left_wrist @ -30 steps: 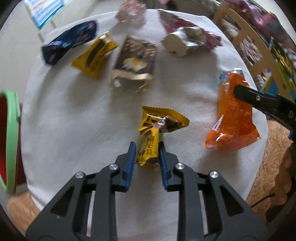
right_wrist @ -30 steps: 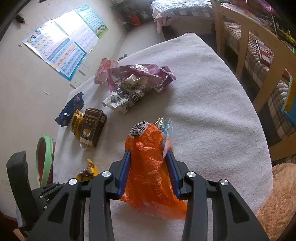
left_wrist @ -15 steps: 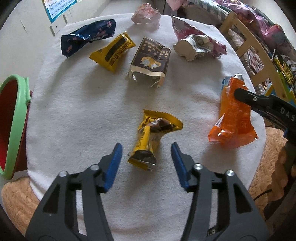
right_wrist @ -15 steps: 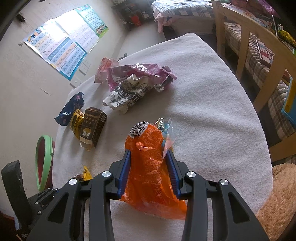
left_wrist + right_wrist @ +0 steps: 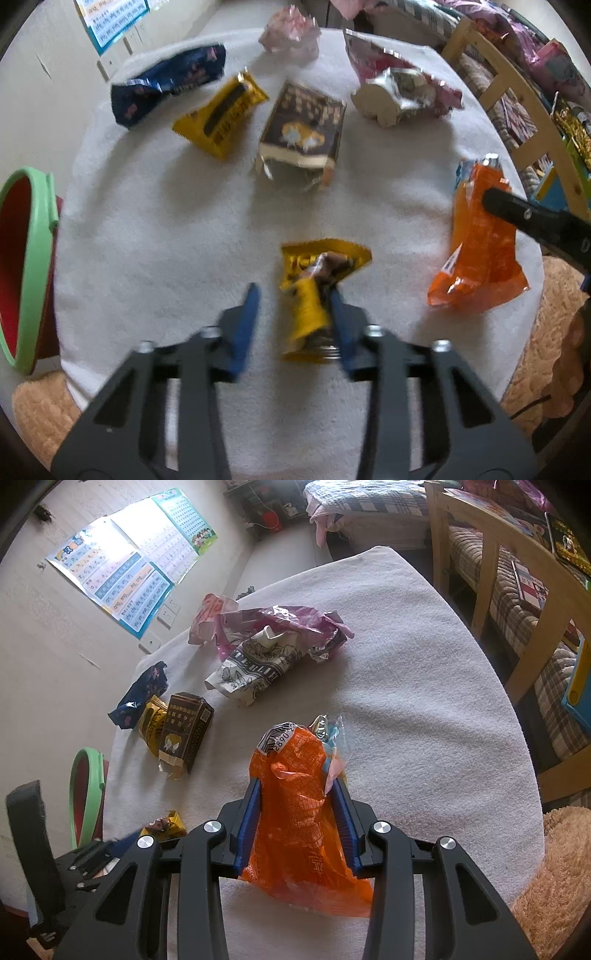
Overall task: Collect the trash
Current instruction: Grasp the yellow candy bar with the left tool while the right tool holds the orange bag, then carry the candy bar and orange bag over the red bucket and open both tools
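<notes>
Though wrapper-strewn (image 5: 221,114), open tabletop (image 5: 166,229)

Wrappers (image 5: 218,114) lie scattered on the cloth-covered table (image 5: 166,221), with a bin (image 5: 33,266) at its left edge.

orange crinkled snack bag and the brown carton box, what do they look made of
Orange crinkled snack bag: looks like thin glossy plastic film, since it creases sharply, catches light and carries a printed barcode label at the top. Brown carton box: apparently printed paperboard, with flat stiff faces, folded edges and torn pale flaps at its open end.
</notes>
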`<state>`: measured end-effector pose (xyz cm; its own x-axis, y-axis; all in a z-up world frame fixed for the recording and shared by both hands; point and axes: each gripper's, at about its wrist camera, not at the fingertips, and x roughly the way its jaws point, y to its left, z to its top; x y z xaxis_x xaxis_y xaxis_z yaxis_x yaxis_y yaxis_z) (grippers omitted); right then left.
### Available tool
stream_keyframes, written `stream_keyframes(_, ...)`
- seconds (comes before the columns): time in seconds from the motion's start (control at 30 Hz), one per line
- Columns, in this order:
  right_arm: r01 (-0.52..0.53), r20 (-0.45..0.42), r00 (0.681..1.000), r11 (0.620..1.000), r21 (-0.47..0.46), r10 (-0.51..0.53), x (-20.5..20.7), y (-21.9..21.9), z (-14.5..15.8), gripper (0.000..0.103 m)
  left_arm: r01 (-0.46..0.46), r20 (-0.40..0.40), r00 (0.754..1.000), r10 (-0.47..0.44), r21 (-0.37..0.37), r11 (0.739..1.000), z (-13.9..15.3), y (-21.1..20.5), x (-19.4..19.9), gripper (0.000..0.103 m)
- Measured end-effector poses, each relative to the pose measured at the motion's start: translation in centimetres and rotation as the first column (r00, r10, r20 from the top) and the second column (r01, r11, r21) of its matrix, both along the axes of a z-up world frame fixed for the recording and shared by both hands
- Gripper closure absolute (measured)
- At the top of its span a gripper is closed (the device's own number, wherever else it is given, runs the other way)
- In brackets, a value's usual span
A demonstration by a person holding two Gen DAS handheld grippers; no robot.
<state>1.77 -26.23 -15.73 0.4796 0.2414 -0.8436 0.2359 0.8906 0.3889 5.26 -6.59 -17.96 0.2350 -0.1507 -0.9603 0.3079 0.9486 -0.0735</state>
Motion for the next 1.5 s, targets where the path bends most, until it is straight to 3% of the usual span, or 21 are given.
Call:
stream_keyframes(0.07,-0.002,0.001,1.0,1.0,-0.001,0.002,0.0,0.0,0.0,0.065,-0.006,0.011,1.0,0.006,0.001,1.0,0.1,0.3,-0.3,0.079)
stream_keyframes(0.63,-0.041,0.026,0.999,0.998,-0.051,0.043,-0.6,1.7,1.4,0.065,-0.079,0.173,0.981,0.091,-0.078,0.994,5.4,3.2,-1.4,0.082)
stream_keyframes(1.07,-0.123,0.087,0.987,0.986,-0.115,0.133,-1.1,5.5,4.7,0.065,-0.136,0.209,0.965,0.16,-0.127,0.983,6.5,5.4,-1.6,0.082)
stream_keyframes(1.5,-0.197,0.096,0.972,0.967,-0.159,0.214,-1.0,9.2,5.8,0.065,-0.182,0.197,0.956,0.216,-0.174,0.968,6.4,8.0,-1.9,0.082)
